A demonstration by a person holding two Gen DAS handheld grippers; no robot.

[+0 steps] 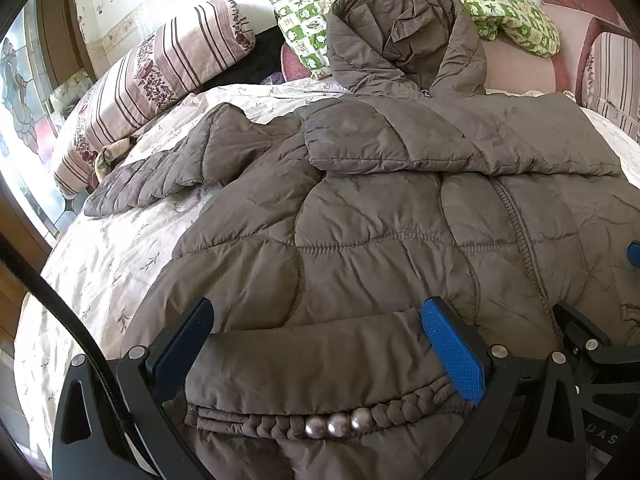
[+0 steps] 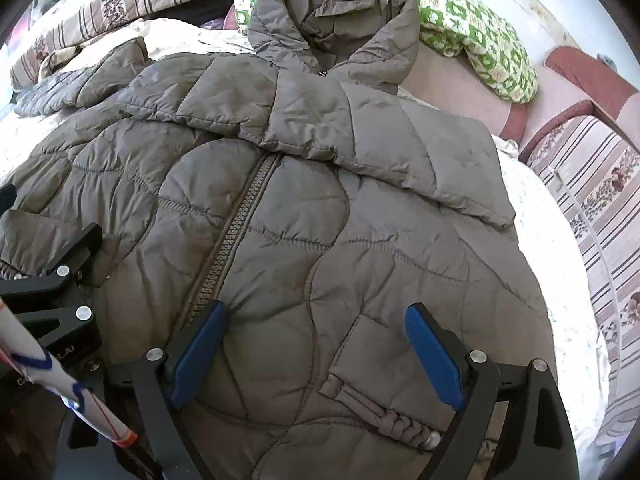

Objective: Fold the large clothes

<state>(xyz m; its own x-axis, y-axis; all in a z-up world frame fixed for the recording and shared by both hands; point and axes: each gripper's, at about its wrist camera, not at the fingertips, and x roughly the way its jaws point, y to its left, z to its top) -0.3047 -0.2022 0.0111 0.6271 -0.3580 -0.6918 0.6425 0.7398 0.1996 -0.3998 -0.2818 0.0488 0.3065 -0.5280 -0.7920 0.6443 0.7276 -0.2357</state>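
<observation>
A grey-brown quilted puffer jacket [image 1: 380,216] lies front-up across the middle of both views, spread on a pale floral bedsheet [image 1: 108,256]; its hood [image 1: 404,36] points to the top of the frame, resting against a green-and-white checked pillow [image 1: 304,20]; one sleeve is folded across the chest, the other sleeve [image 1: 160,168] trails to the left; the zip [image 2: 236,232] runs down the centre of the right wrist view. At the bottom of the left wrist view the left gripper [image 1: 320,344] stands wide, a pocket flap with a braided trim and three silver beads [image 1: 340,424] between its blue pads, which look clear of the cloth; at the bottom of the right wrist view the right gripper [image 2: 316,344] is spread wide over the lower front, nothing pinched, another braided pocket trim [image 2: 396,424] just below it; a striped floral pillow [image 1: 160,68] sits upper left.
</observation>
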